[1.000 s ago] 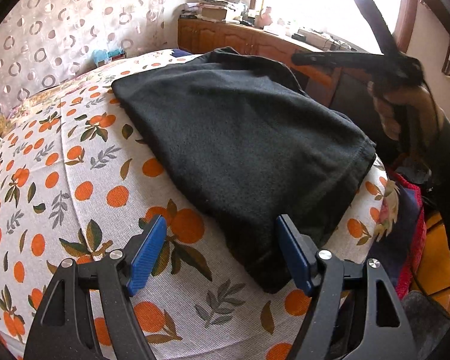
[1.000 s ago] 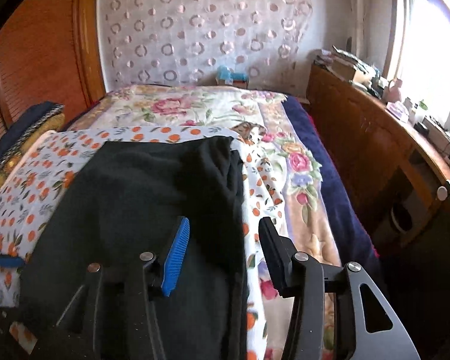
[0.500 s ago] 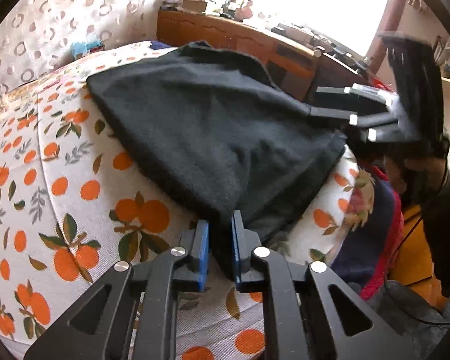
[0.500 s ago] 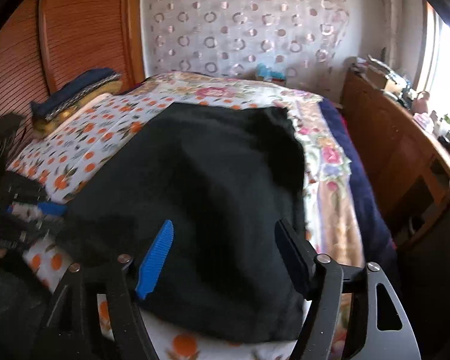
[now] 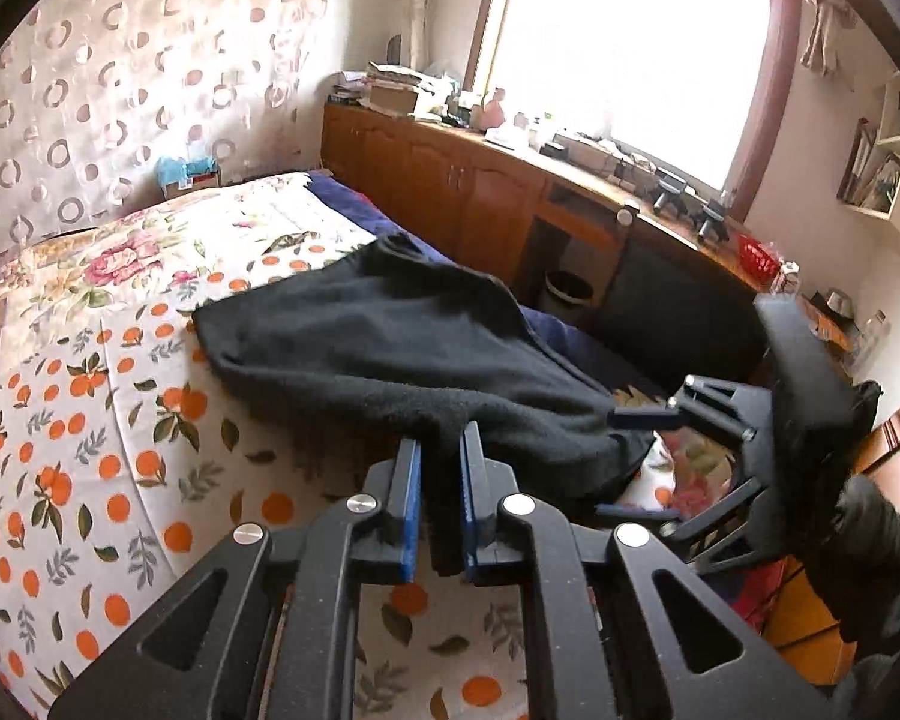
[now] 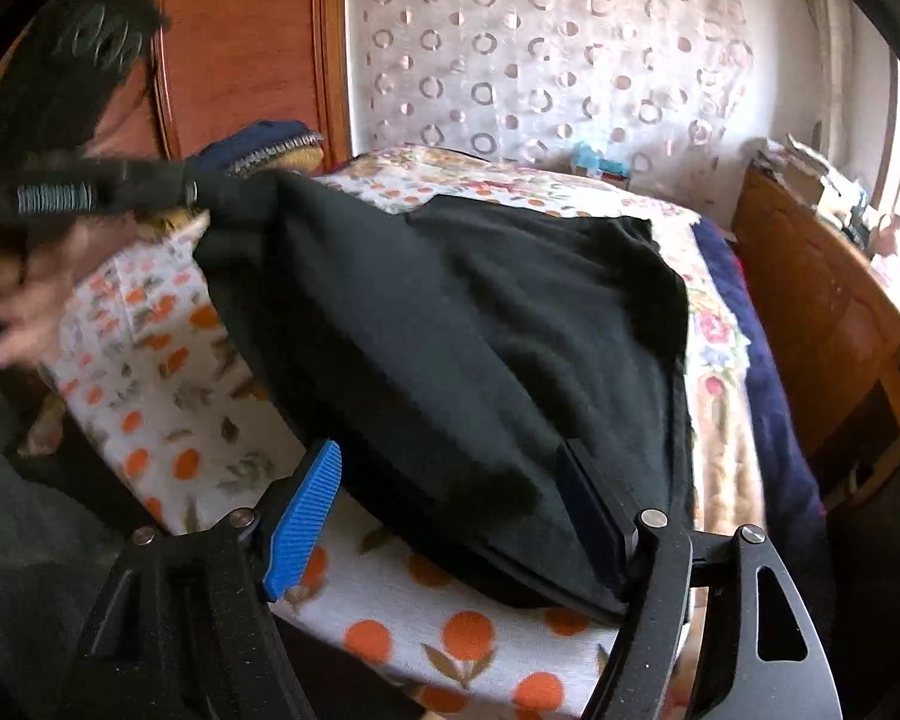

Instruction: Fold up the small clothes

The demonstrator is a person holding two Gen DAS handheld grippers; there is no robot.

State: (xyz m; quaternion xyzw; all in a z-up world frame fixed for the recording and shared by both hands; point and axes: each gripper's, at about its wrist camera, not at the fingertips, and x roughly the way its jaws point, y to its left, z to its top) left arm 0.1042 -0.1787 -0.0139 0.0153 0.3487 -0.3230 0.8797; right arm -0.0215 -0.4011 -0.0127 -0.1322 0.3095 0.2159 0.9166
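The black fleece garment [image 5: 426, 354] lies across the bed's orange-print white sheet [image 5: 90, 420], its near edge lifted. The left tool [image 5: 440, 480] is clenched on that edge, blue pads pinching the cloth. The right tool [image 6: 450, 510] is released, its jaws wide astride the garment's other near corner, not pressing it

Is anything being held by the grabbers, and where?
The left gripper pinches the black garment at its near corner. The right gripper is open around the other near corner, holding nothing.
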